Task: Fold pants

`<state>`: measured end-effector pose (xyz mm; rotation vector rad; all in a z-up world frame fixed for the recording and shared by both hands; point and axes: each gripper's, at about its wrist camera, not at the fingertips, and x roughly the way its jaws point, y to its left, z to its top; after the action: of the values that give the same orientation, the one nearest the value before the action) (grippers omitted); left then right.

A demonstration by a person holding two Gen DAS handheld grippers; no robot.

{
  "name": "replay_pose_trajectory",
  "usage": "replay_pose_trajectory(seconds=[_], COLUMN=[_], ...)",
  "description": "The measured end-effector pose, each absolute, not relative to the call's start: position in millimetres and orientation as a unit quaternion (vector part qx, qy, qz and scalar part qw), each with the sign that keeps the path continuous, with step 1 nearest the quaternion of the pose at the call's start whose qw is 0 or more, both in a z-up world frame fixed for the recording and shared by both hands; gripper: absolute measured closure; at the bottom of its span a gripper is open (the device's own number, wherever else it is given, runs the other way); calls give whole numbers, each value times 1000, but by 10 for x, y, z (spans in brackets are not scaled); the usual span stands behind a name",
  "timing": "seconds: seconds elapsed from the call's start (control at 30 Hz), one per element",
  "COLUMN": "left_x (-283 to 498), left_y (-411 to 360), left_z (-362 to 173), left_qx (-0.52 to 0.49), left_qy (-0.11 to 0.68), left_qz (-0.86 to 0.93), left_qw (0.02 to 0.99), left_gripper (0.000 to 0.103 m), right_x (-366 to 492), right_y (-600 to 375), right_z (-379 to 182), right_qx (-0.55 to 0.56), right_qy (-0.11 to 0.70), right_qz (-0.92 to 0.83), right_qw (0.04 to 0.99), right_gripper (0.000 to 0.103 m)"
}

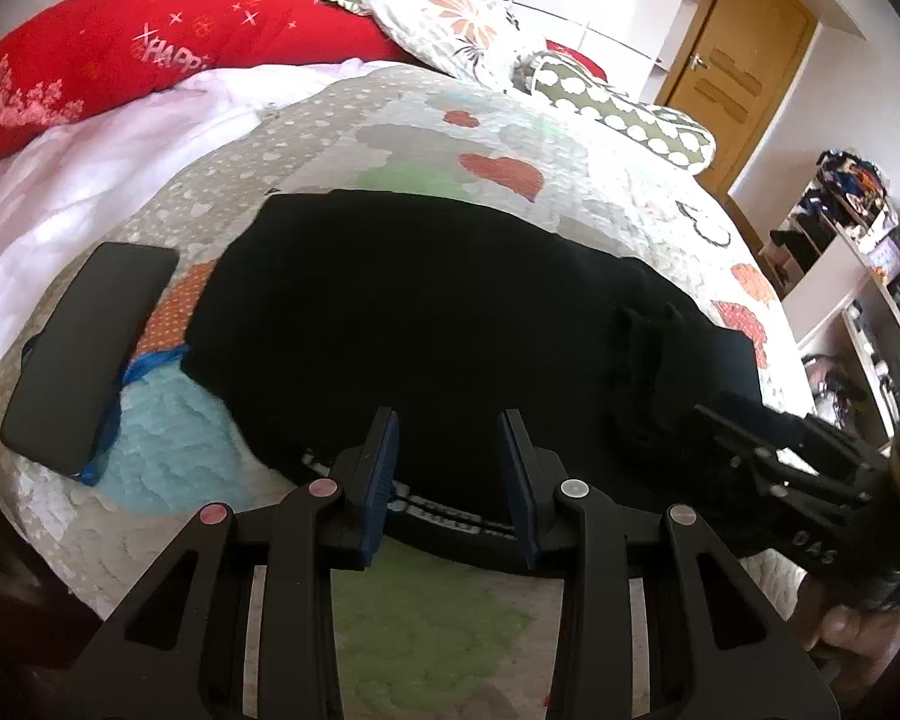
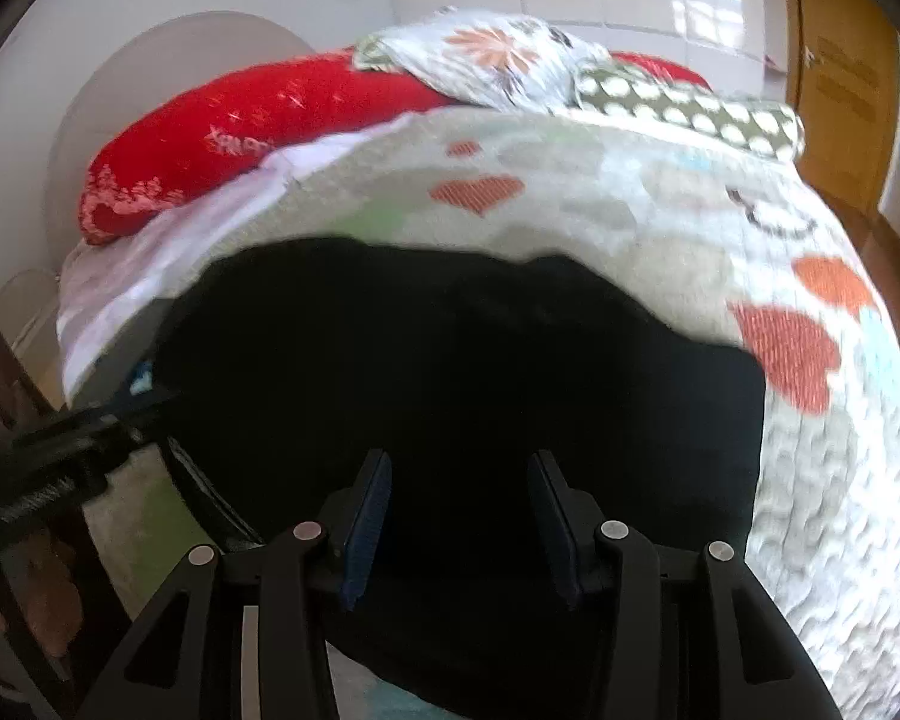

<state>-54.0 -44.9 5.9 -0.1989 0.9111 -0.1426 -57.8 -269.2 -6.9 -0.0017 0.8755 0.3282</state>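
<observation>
You are working over black pants (image 1: pixel 402 312) that are lying flat and spread on the quilted bedspread (image 1: pixel 510 138), so dark that seams and folds are hardly showing, apart from a striped waistband strip (image 1: pixel 450 516) peeking out at the near edge in the left wrist view. The cloth is bunching into a rumpled heap (image 1: pixel 660 360) toward the door side, while the rest is lying smooth. The long axis is running across the bed, from the phone side toward the door side; which end is the waist I cannot tell for sure. A black phone (image 1: pixel 84 348) is resting on the quilt just beside the pants' far-from-door end, touching a blue strap (image 1: pixel 132 384) there. Beyond the pants, toward the headboard, a red pillow (image 1: pixel 168 42), a floral pillow (image 1: pixel 444 18) and a dotted pillow (image 1: pixel 624 114) are lying well apart from the cloth. A wooden door (image 1: pixel 738 66) and cluttered shelves (image 1: pixel 852 228) are standing past the bed's side. Your left gripper (image 1: pixel 453 462) is hovering over the near edge with its jaws partly apart and nothing pinched between the blue pads. Your right gripper (image 2: pixel 459 510) is likewise standing partly apart over the dark cloth, gripping nothing that shows. That view is blurring.
</observation>
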Motion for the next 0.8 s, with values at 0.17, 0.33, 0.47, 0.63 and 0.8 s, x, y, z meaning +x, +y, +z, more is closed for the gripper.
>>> replay_pose_trajectory(seconds=[0.17,0.33,0.47,0.63,0.8], left_x=[-572,-611,-662,-662,-674], left_y=[-318,-127,41,144,228], left_z=[47,17,11,2,-43], left_qx=[-104,-122,-148,-159,-177], left_qy=[441,444,437,438,443], left_qz=[-61,-49,-43,-38,-37], left_qw=[889,886,886,884,878], left_gripper=[70,68,47,47,47], right_x=[-476,-266,-290,-280,-217], right_y=[-2494,-2370,-2246,-2135,-1999], right_z=[-40,-253,-165,-2,-9], right_qx=[-19,-15,-41,-36,-32], right_qy=[418,445,436,418,422], right_qz=[165,164,171,197,210], right_qw=[893,880,883,886,881], right_gripper=[57,57,55,55,55])
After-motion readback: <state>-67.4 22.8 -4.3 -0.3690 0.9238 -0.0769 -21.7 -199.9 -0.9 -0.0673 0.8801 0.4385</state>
